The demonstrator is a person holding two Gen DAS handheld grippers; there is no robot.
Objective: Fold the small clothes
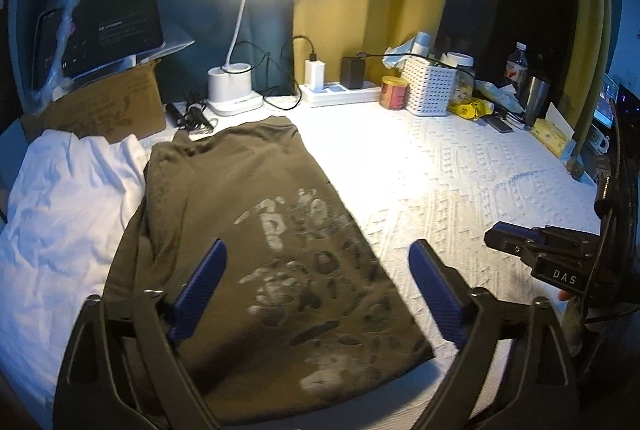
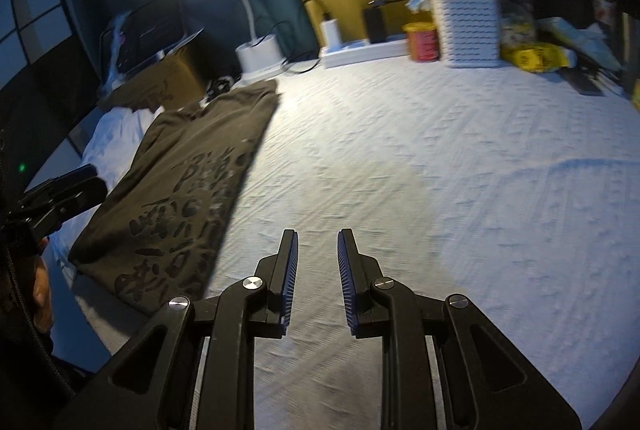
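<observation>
At the far left a crumpled white cotton cloth (image 1: pixel 60 206) lies on the bed, with a brown cardboard box (image 1: pixel 120 110) behind it carrying a dark tablet screen (image 1: pixel 108 30). Just right of the white cloth, and overlapping its edge, lies the olive-brown T-shirt with a faded pale print (image 1: pixel 256 230), folded into a long narrow strip that runs away from the camera toward the white gooseneck desk lamp (image 1: pixel 236 86). The left gripper (image 1: pixel 318 262) hangs over the near half of that strip, its blue-padded jaws spread wide with nothing between them; the shirt is below them, not pinched.

Right of the shirt stretches the white textured bedspread (image 2: pixel 440 170), bare up to the clutter along the wall: a white power strip (image 1: pixel 340 94), a red and yellow tin (image 1: pixel 394 92) and a white lattice plastic basket (image 1: pixel 430 90). The right gripper (image 2: pixel 318 242) hovers over this bare stretch, well apart from the shirt, its jaws close together but with a clear gap and holding nothing.

The strip probably wants one more fold end to end. The risk is that a one-sided pinch at the near hem catches only the top layer, so the side folds spring open on lifting. The left jaws could also snag the white cloth, since its edge sits under the shirt
</observation>
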